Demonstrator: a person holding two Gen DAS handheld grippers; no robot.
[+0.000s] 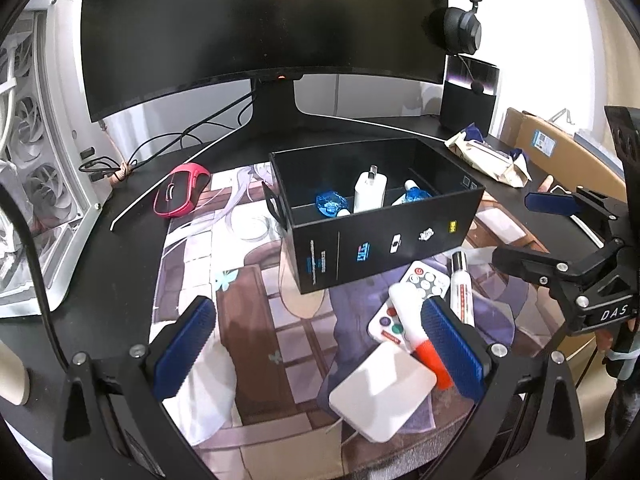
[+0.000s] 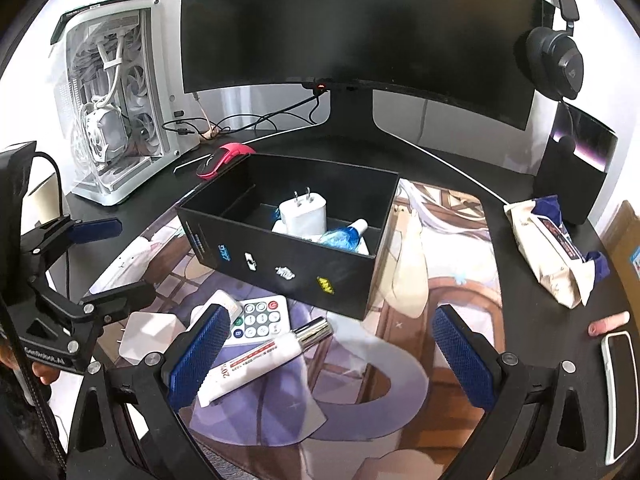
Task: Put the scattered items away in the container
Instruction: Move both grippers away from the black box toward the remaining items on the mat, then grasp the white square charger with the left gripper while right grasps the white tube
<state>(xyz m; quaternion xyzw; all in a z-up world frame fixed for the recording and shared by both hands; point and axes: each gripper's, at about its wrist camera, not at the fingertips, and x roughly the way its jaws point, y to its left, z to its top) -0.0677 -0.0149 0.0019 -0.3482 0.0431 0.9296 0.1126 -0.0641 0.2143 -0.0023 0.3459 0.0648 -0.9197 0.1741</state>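
Observation:
A black open box [image 1: 380, 240] [image 2: 280, 256] stands mid-mat, holding a white charger [image 1: 370, 190] [image 2: 302, 212] and blue-wrapped items. In front of it lie a white remote [image 1: 426, 280] [image 2: 260, 316], a glue stick with an orange cap [image 1: 412, 320], a white tube [image 1: 461, 292] [image 2: 264, 356] and a white square adapter [image 1: 382, 390] [image 2: 150, 334]. My left gripper [image 1: 320, 346] [image 2: 108, 264] is open above the mat, its right pad over the glue stick. My right gripper [image 2: 332, 360] [image 1: 536, 234] is open, its left pad beside the tube.
A red mouse [image 1: 180, 192] [image 2: 224, 158] lies behind the box. At the back stand a curved monitor [image 1: 264, 20], a white PC case [image 2: 116, 120] and hanging headphones [image 2: 556, 56]. A wipes pack [image 2: 556, 248] and a phone [image 2: 620, 392] sit at the right.

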